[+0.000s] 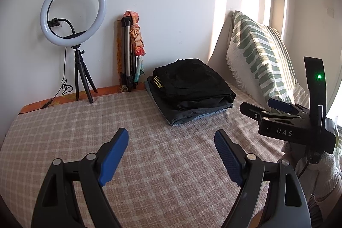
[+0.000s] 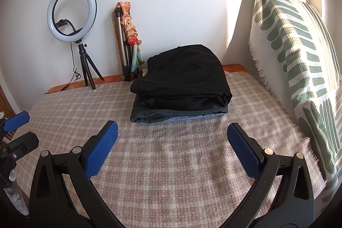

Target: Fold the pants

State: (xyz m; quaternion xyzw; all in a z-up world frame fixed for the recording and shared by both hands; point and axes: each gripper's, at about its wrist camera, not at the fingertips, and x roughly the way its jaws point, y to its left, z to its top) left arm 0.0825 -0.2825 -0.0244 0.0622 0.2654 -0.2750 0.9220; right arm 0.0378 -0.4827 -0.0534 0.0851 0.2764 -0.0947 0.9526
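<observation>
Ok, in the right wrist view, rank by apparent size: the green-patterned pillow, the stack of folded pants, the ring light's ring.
1. Green-patterned pillow, though it sits nearest the camera, which inflates it.
2. Stack of folded pants.
3. Ring light, smallest, and also farthest away.

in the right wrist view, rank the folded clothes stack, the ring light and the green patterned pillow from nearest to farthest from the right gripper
From the right gripper, whose jaws stand open and empty:
1. Green patterned pillow, along the right side; its near end comes alongside the right finger.
2. Folded clothes stack, straight ahead on the checked blanket.
3. Ring light, far left by the wall.
</observation>
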